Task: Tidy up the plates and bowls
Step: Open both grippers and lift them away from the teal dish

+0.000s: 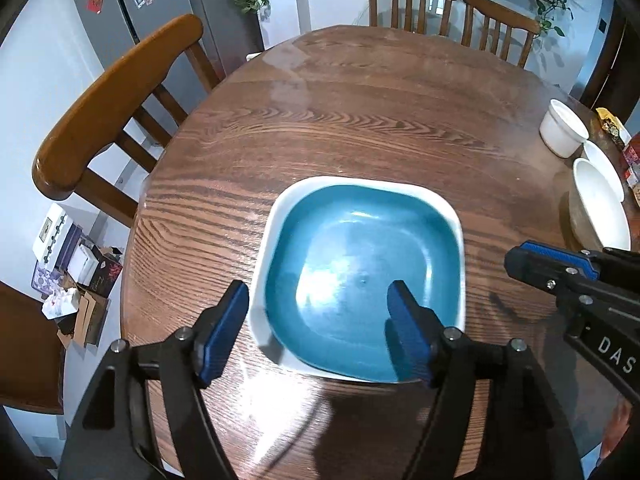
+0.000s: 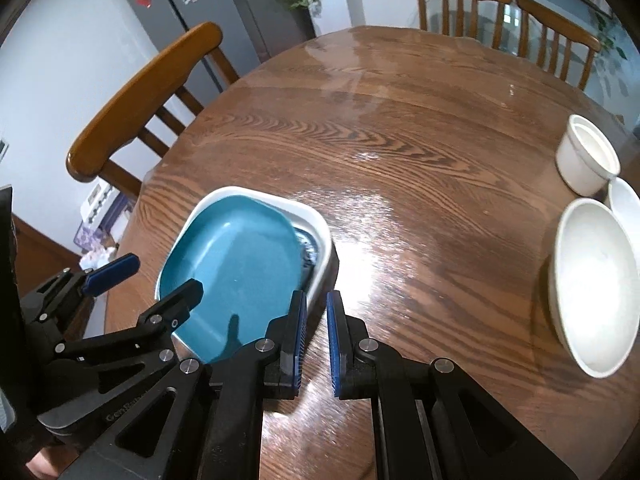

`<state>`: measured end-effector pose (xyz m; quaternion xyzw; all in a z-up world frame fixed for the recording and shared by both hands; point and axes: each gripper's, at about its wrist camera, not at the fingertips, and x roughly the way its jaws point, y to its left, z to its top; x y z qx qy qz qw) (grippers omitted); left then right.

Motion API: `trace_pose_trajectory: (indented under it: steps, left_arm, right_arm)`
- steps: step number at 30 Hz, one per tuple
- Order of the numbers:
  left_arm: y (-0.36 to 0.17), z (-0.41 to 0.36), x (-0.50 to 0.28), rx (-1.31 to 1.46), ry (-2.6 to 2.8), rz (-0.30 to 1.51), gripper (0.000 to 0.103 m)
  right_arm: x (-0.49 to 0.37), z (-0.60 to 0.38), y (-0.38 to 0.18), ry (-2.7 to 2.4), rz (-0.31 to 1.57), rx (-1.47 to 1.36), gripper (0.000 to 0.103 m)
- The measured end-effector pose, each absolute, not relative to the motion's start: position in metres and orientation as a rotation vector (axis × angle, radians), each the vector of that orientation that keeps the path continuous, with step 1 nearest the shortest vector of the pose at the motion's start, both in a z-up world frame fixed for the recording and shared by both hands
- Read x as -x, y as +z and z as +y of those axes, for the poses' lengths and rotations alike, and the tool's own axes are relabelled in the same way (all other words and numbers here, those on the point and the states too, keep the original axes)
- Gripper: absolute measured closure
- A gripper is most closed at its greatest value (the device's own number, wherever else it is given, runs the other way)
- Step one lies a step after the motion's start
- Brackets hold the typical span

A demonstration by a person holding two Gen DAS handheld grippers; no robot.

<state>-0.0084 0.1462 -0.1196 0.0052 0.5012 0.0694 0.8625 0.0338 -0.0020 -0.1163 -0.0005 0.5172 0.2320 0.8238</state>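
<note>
The left gripper hangs with fingers wide apart astride the near-left rim of the blue plate, nested in a white dish, seemingly ready to grip. The right gripper, lower centre, holds nothing, its fingers nearly together with a narrow gap; 3 white bowls wait at right.

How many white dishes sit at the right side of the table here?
3. A small straight-sided cup stands farthest back, a large bowl lies nearest, and a third dish sits between them, cut off by the frame edge. More may lie out of view.
</note>
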Motion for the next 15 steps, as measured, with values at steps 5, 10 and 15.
trace_pose_trajectory:
  steps: [5,10,15]
  left_arm:
    - [-0.114,0.126,0.011,-0.025,0.125,1.039,0.025]
    - [-0.108,0.104,0.013,-0.039,0.100,1.030,0.023]
    - [-0.101,0.078,0.015,-0.060,0.073,1.014,0.010]
  right_arm:
    - [-0.028,-0.025,-0.108,0.458,1.082,-0.024,0.087]
    - [-0.020,-0.056,-0.099,0.422,1.050,-0.077,0.060]
    - [-0.013,-0.086,-0.089,0.390,1.009,-0.117,0.057]
